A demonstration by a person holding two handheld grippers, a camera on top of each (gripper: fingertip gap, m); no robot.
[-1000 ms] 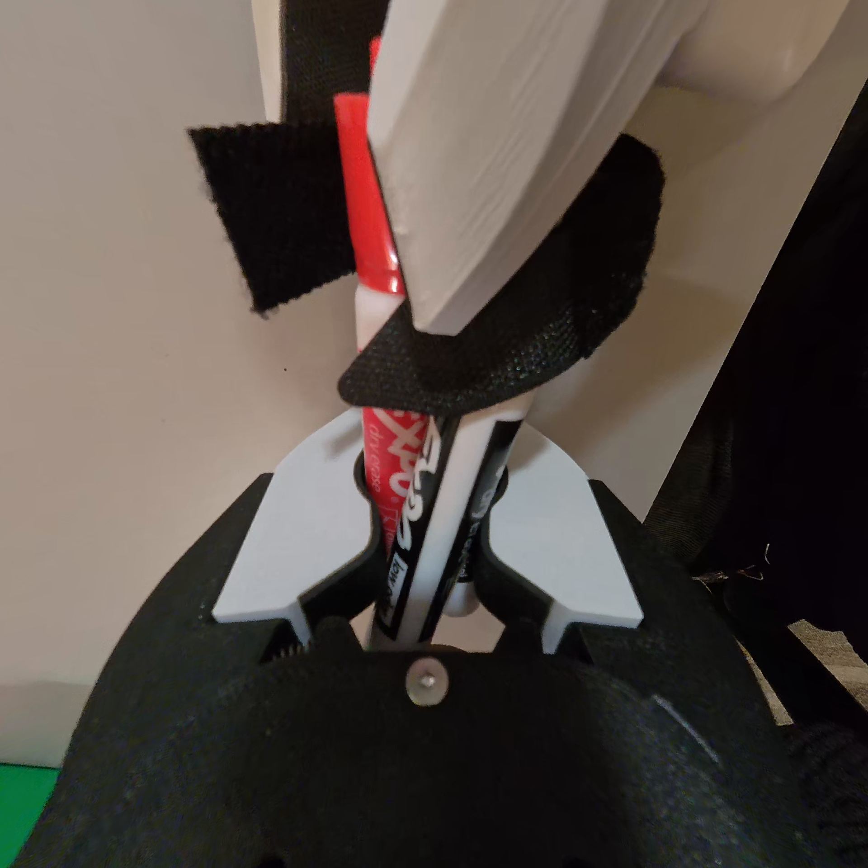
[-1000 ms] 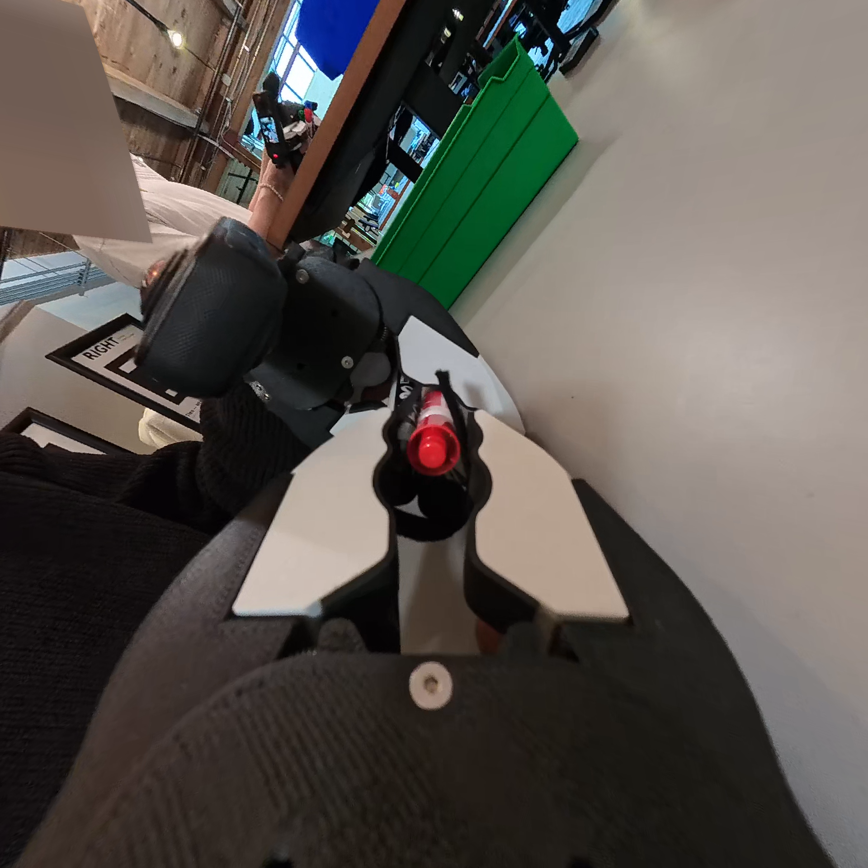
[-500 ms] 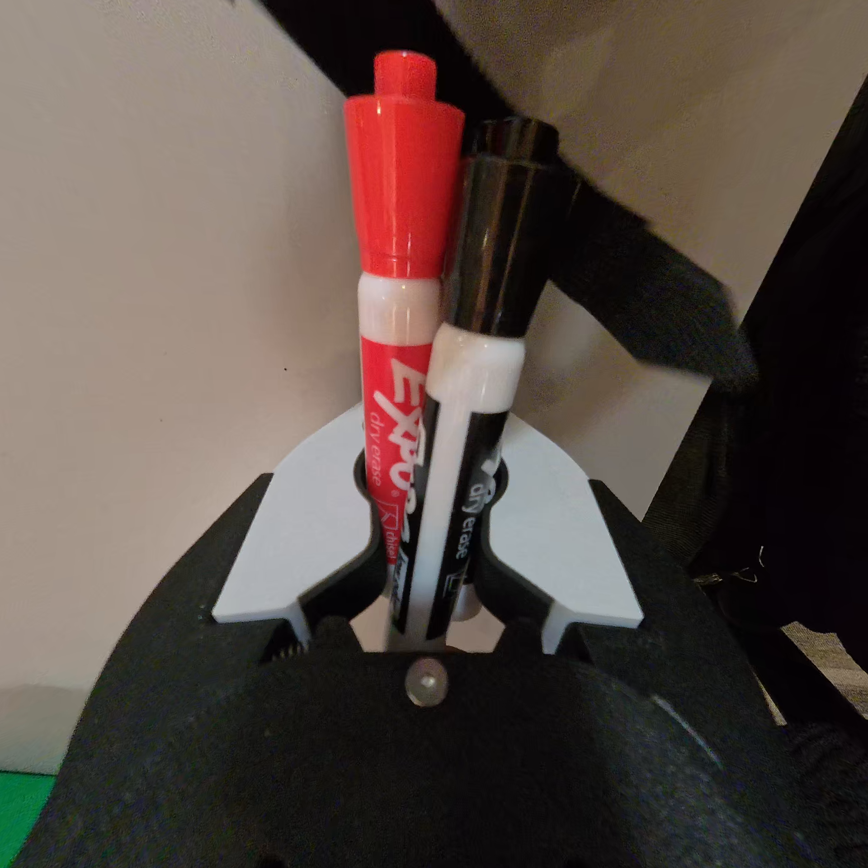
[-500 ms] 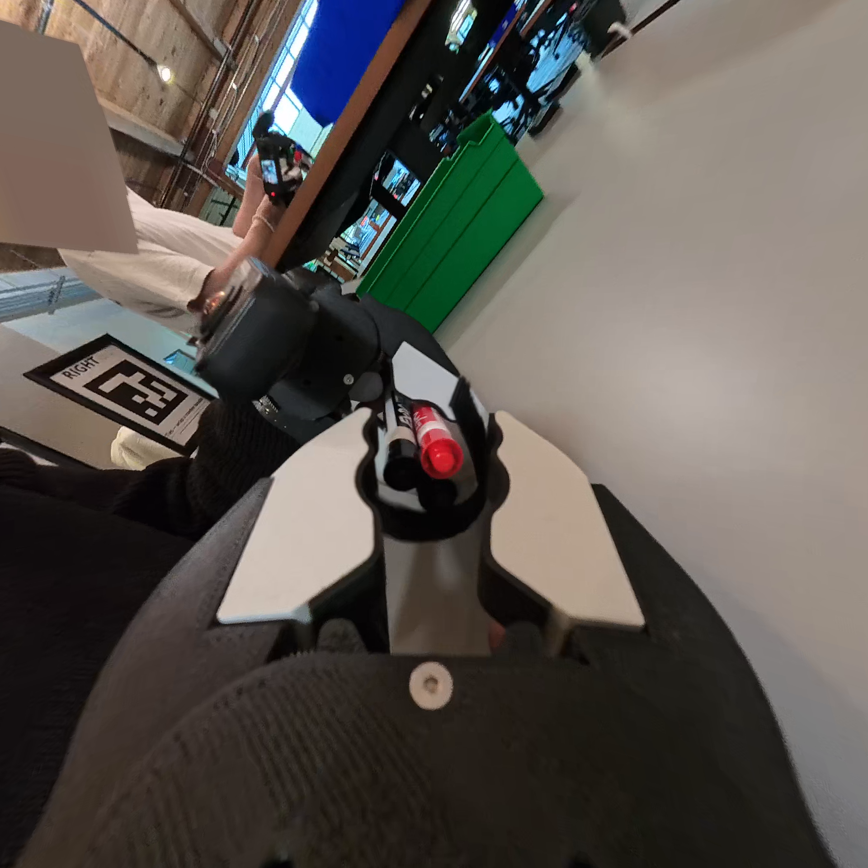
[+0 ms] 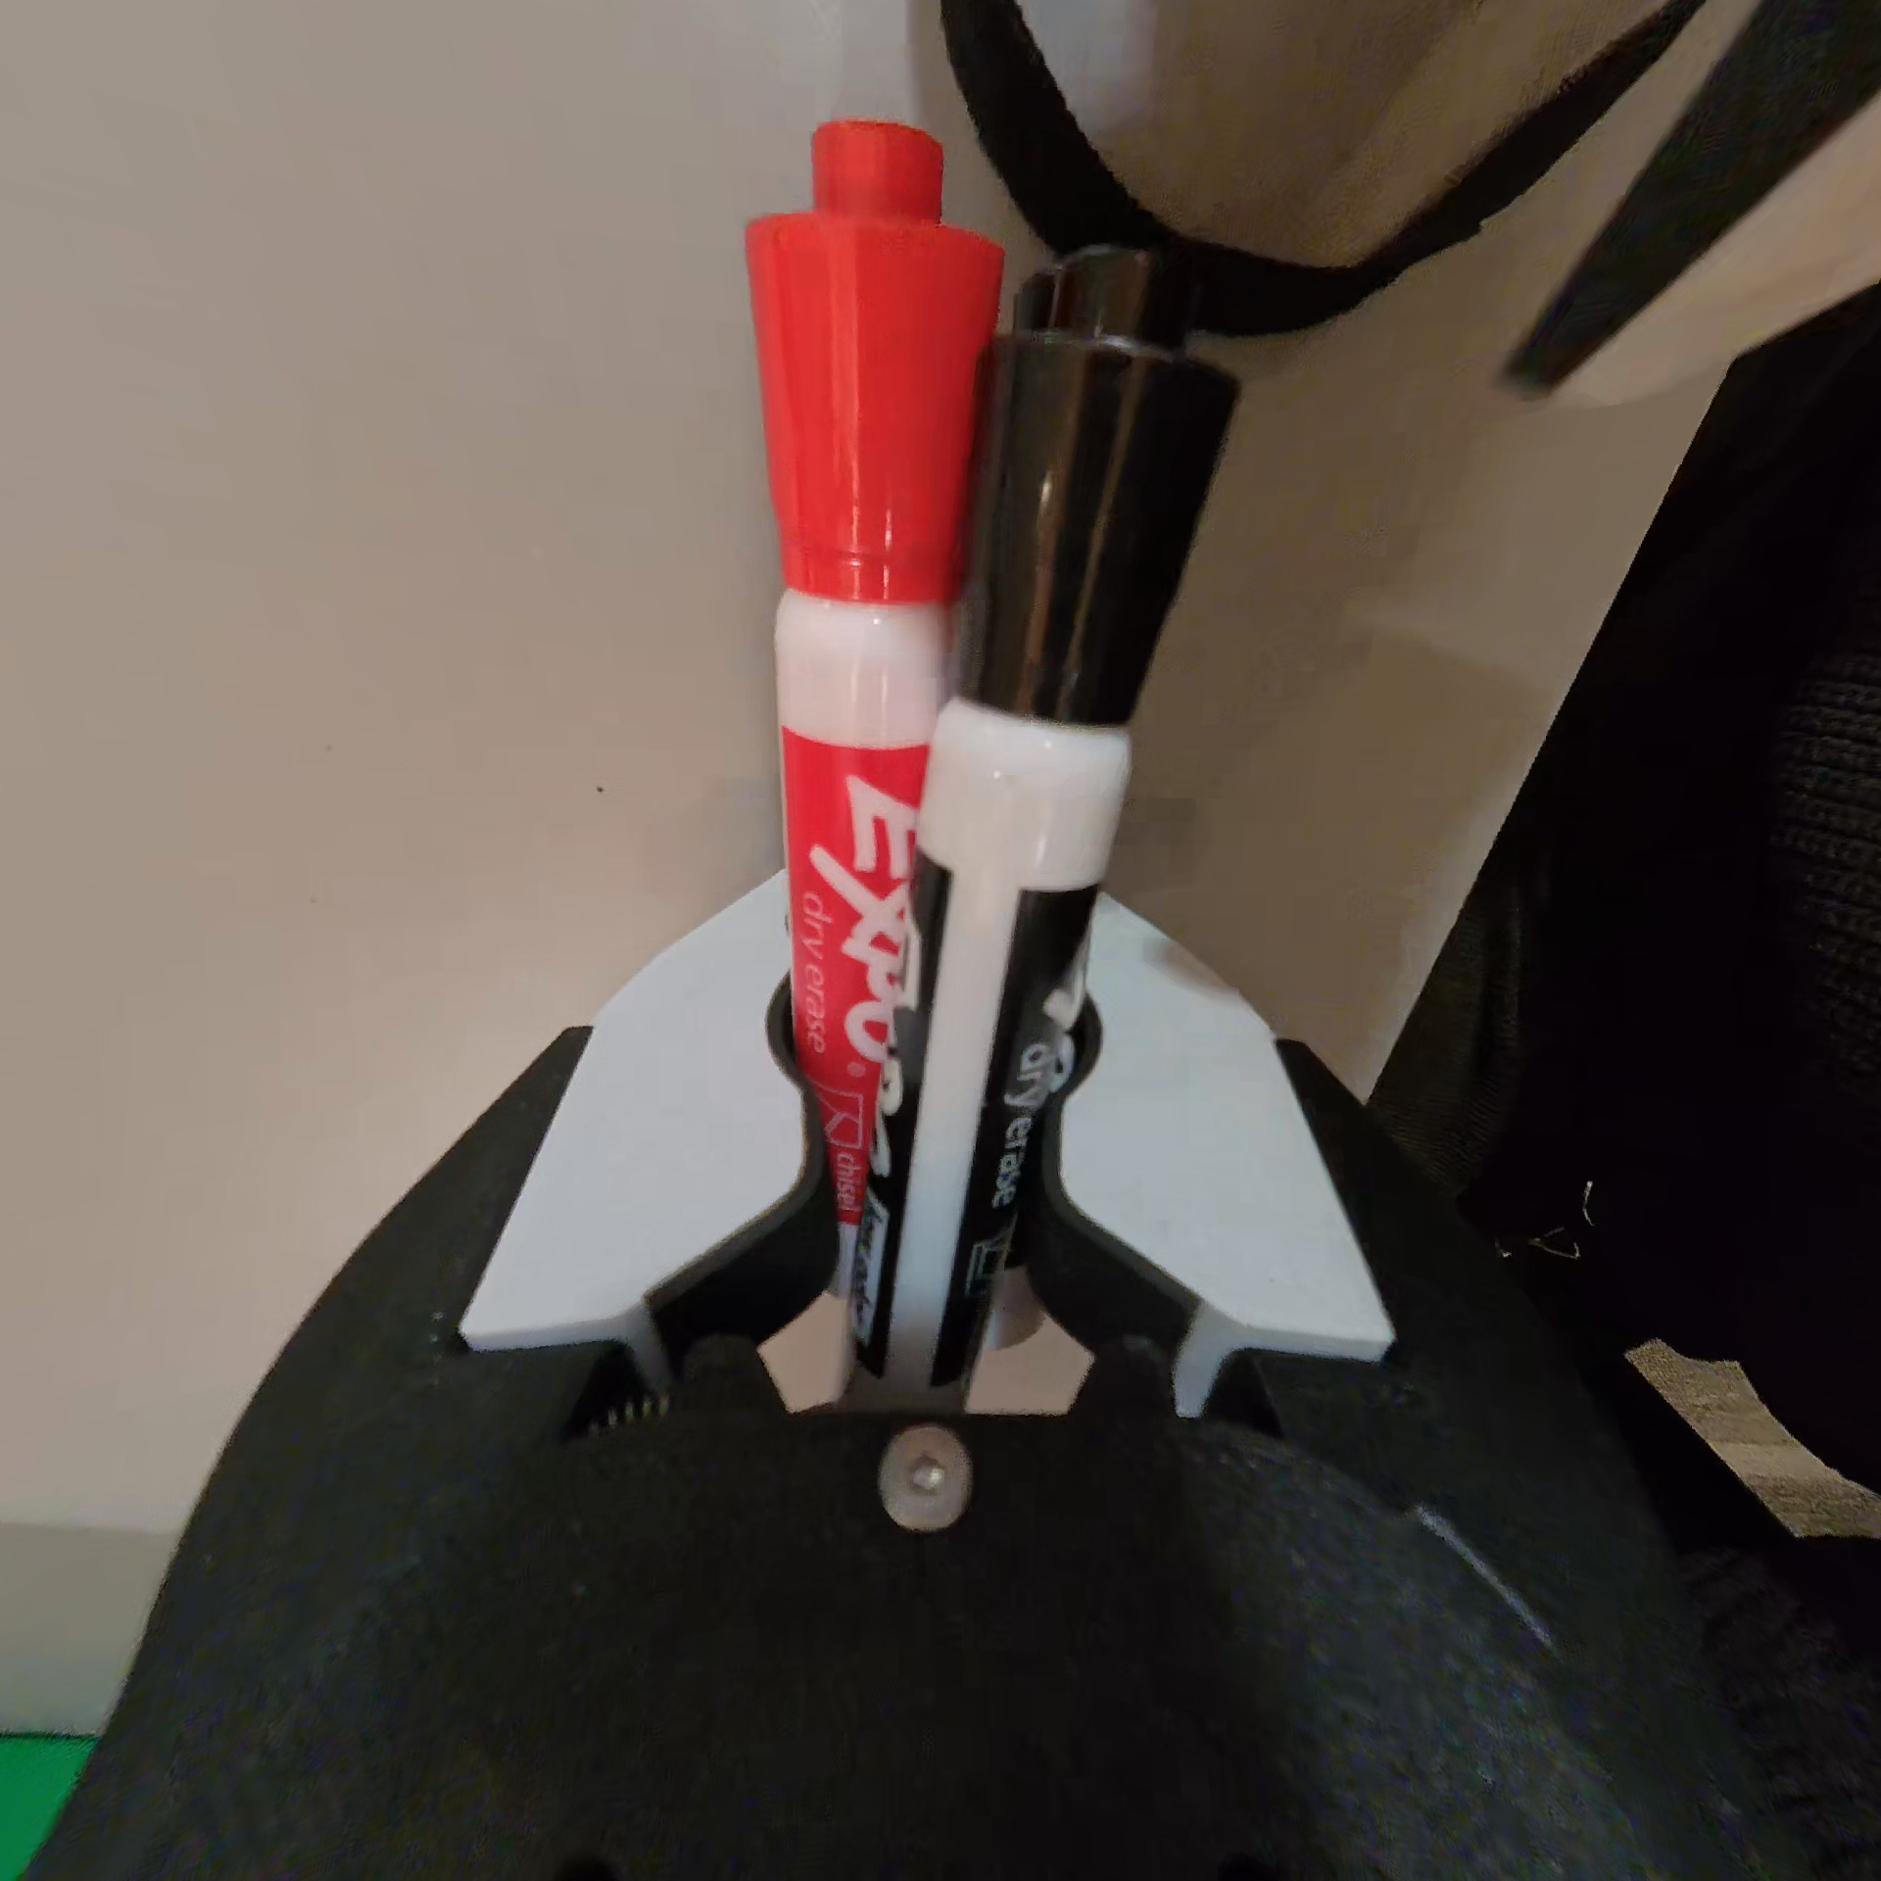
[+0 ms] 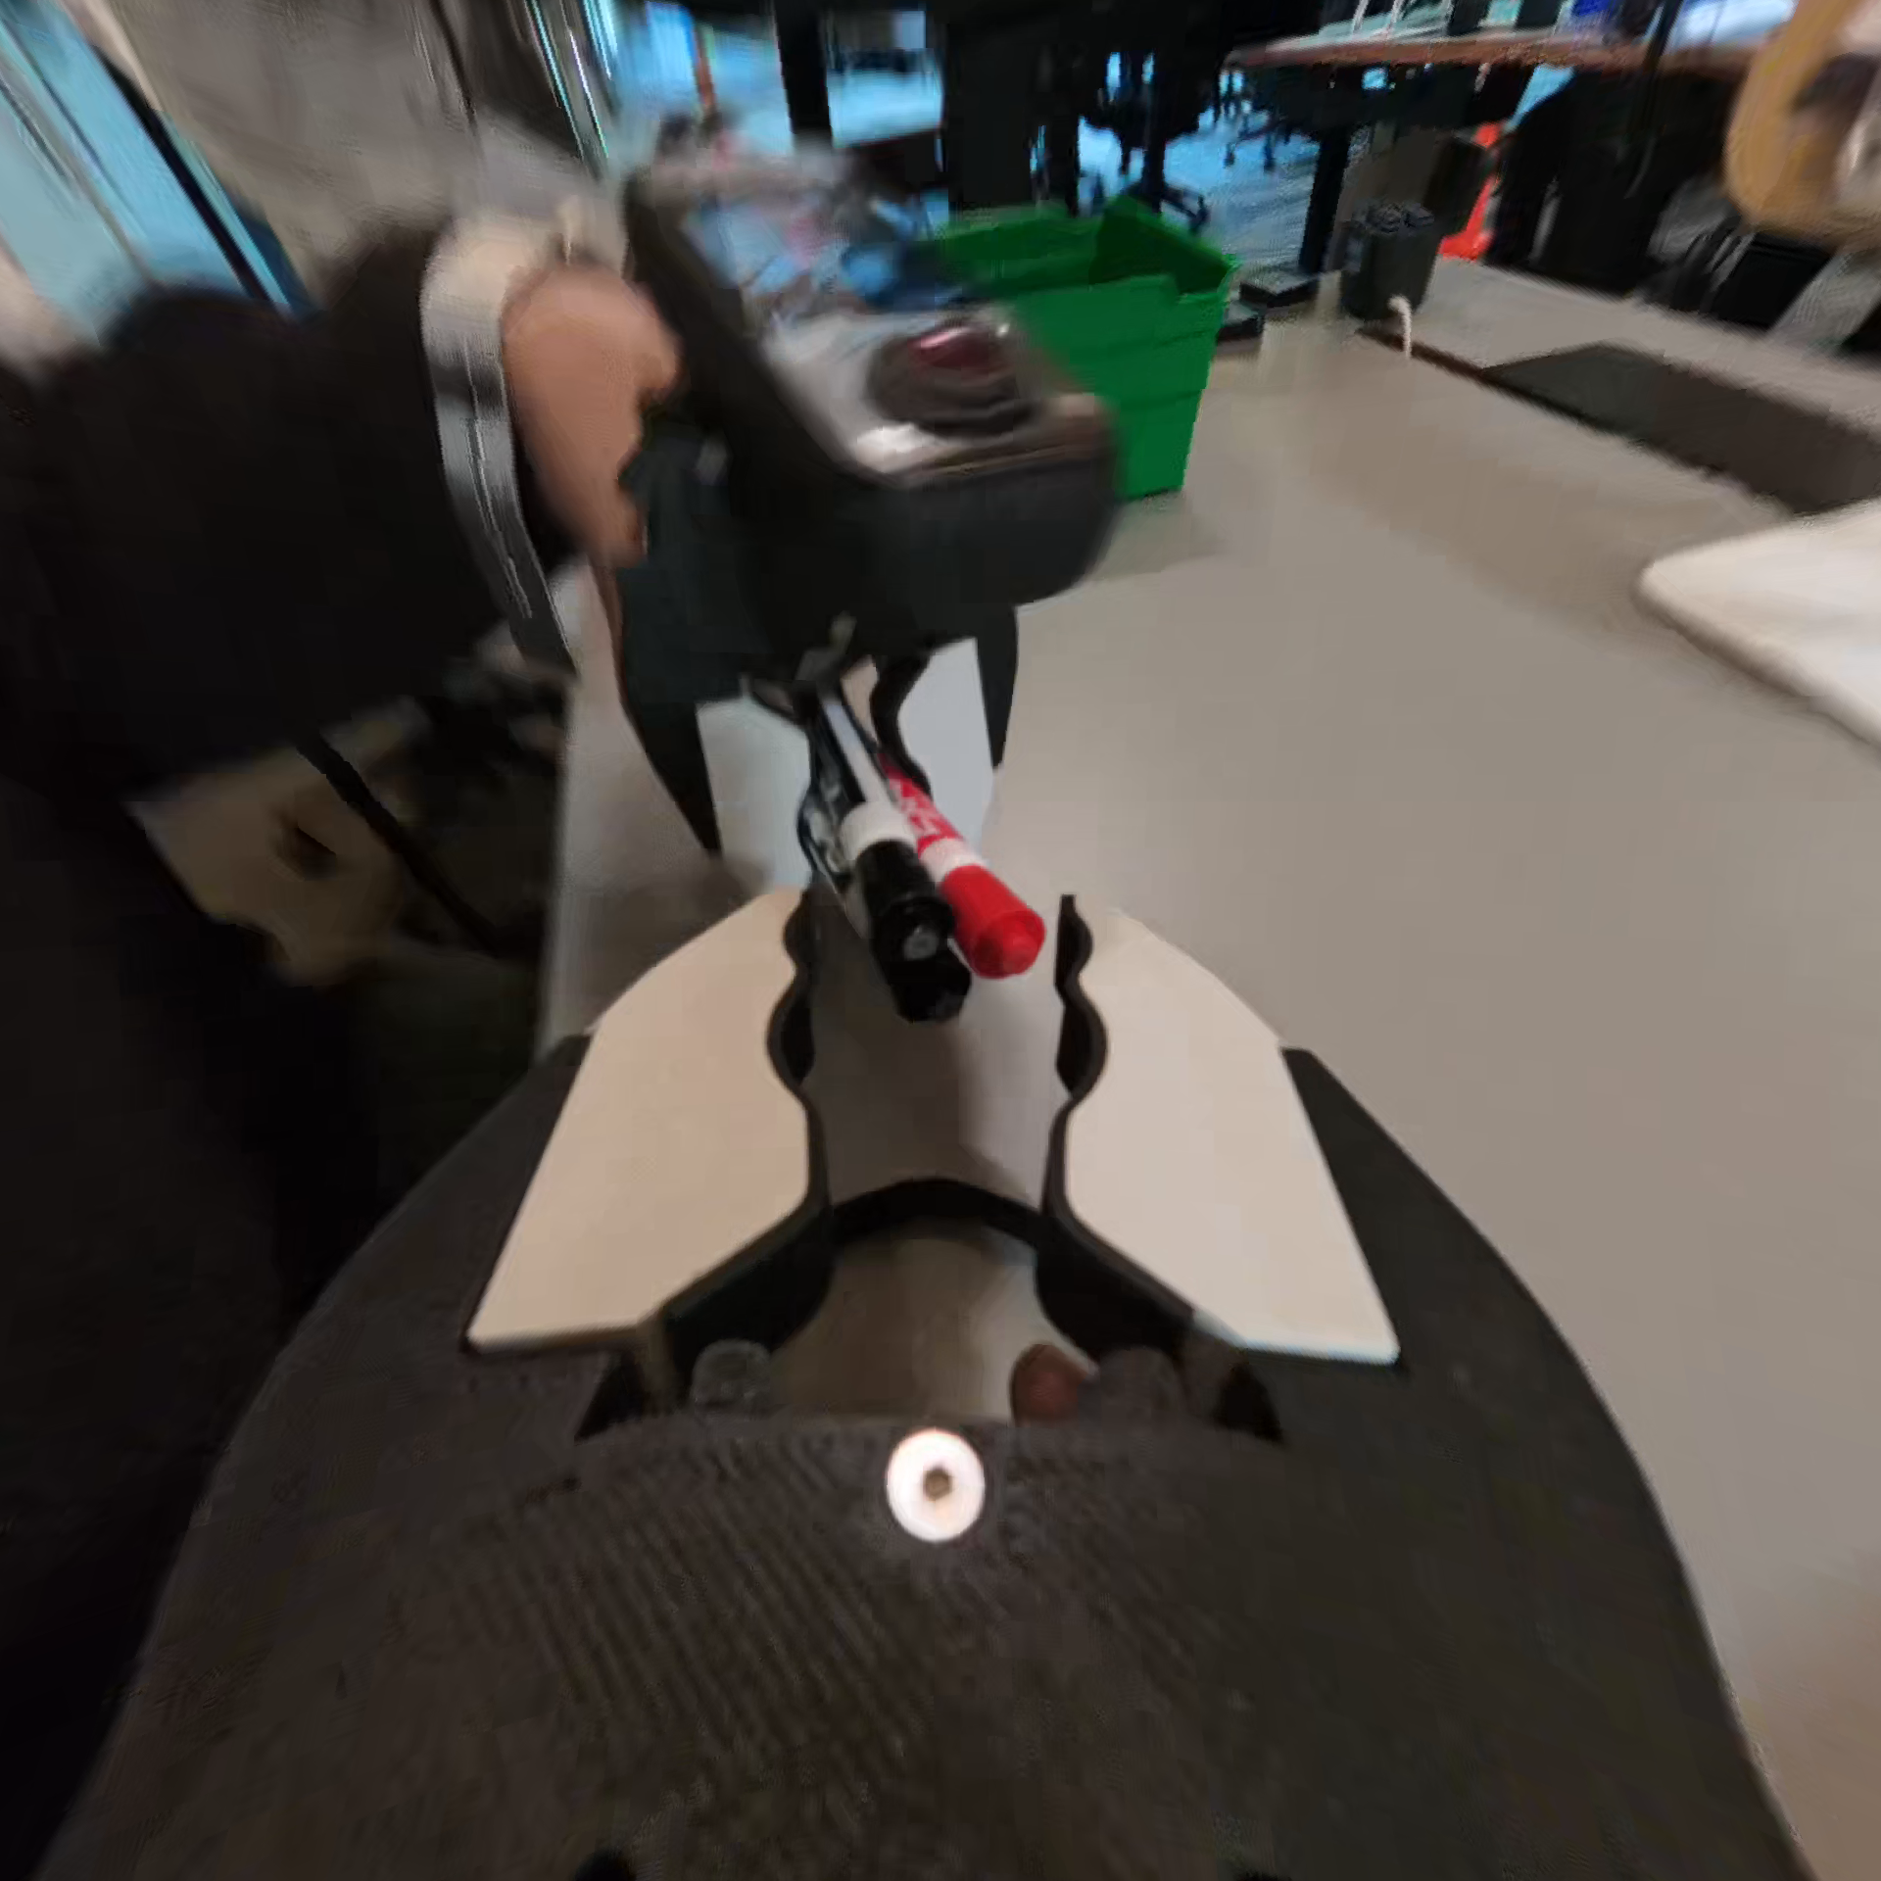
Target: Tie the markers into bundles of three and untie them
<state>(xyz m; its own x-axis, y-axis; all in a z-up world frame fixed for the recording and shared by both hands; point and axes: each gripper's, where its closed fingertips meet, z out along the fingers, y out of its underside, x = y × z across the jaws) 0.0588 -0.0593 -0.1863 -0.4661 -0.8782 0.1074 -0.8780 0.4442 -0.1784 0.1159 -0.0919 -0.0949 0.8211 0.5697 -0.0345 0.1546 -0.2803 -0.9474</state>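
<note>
While the left hand-held gripper [image 5: 931, 1028] clamps the red marker [image 5: 865, 570] and black marker [image 5: 1059, 733] together above the bench [image 6: 1425, 814], no strap wraps them. The right hand-held gripper [image 6: 928, 1003] sits released near their caps, likely clearing away for untying.

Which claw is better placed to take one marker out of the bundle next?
Right claw, probably: it is open and empty, just before the marker caps. The left claw is shut on the red marker and black marker.

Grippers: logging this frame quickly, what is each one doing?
Left gripper: shut on the markers.
Right gripper: open, holding nothing.
</note>
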